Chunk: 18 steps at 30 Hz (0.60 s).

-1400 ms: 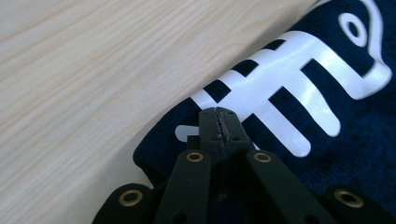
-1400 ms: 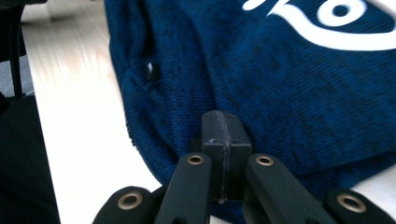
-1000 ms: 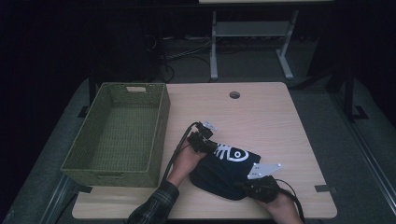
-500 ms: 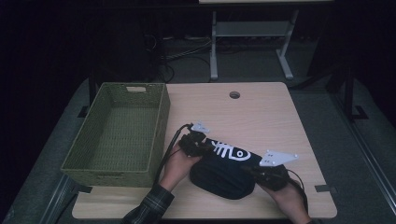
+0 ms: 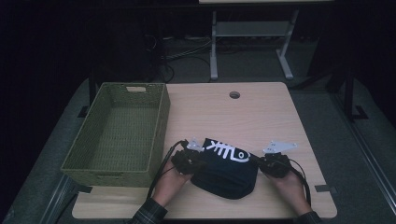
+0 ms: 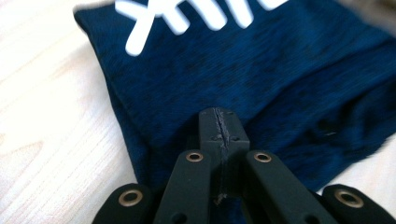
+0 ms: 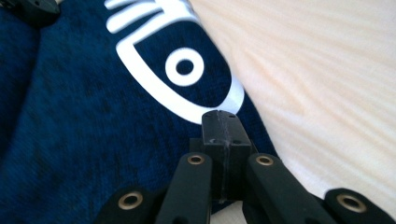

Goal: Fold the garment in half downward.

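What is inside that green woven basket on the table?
Nothing that I can see: the green basket shows only its bare woven floor. Its near wall hides a strip of that floor. The folded dark blue garment lies beside it on the table.

Your left tool (image 6: 219, 122) has its black jaws pressed together over the folded navy cloth (image 6: 261, 70) with white print, lying on the pale wooden tabletop (image 6: 51, 116).

This looks like a dark work room or lab. A plain wooden table (image 5: 261, 116) with a round cable hole (image 5: 234, 95) stands on grey carpet (image 5: 327, 121). Past it, loose cables (image 5: 187, 49) lie under a metal table frame (image 5: 252, 37).
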Each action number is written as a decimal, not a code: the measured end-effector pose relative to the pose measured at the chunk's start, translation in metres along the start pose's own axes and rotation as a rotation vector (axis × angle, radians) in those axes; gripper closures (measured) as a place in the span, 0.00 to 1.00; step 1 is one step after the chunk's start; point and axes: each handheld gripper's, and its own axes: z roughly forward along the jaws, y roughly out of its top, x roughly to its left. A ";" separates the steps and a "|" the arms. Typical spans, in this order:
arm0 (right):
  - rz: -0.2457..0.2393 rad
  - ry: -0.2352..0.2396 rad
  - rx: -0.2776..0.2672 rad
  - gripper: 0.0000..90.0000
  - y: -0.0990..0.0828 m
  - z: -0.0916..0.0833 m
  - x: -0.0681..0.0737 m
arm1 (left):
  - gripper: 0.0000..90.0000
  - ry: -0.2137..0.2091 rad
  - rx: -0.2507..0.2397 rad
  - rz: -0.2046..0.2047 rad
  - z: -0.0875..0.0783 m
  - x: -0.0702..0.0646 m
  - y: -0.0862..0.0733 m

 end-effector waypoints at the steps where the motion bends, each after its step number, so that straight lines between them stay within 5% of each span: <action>1: 0.000 -0.001 0.007 1.00 -0.001 0.002 0.000 | 1.00 0.001 0.009 0.003 0.002 0.001 -0.001; 10: 0.000 -0.002 0.012 0.98 -0.006 0.003 -0.001 | 1.00 0.002 0.009 -0.010 0.005 0.005 -0.001; 18: 0.041 -0.013 -0.060 0.65 -0.018 -0.021 -0.007 | 0.78 0.004 -0.062 -0.061 -0.011 0.014 0.008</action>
